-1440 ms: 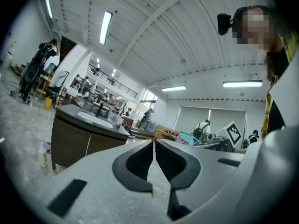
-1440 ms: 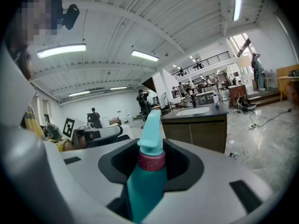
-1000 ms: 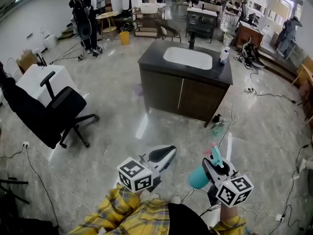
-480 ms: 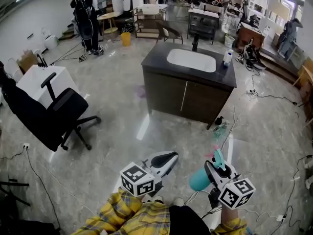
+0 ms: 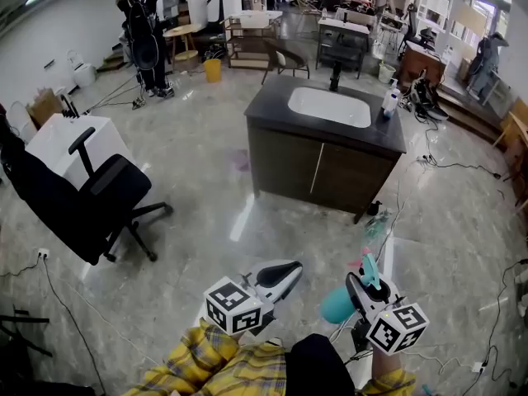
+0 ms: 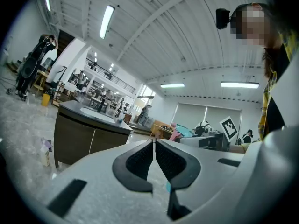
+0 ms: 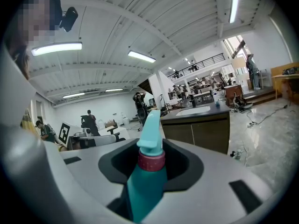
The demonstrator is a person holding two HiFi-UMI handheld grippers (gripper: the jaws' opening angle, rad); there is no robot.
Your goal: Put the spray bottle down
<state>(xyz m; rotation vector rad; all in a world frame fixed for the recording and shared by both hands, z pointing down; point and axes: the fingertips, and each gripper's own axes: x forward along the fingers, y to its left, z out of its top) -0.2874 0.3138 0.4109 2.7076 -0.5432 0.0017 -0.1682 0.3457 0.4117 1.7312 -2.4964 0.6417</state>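
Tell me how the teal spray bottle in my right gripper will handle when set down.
Probably rigid: the spray bottle shows no dent where the right gripper clamps it. Its smooth plastic could slip if the grip loosens. With the trigger head up top, it may tip if set down tilted.

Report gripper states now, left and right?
left gripper: closed, empty.
right gripper: closed on the teal spray bottle.

Yellow plaid sleeves (image 5: pixel 198 355), black top (image 5: pixel 318 371); white left gripper (image 5: pixel 290 267) and right gripper (image 5: pixel 360 280) bear checkered marker cubes (image 5: pixel 233 306)
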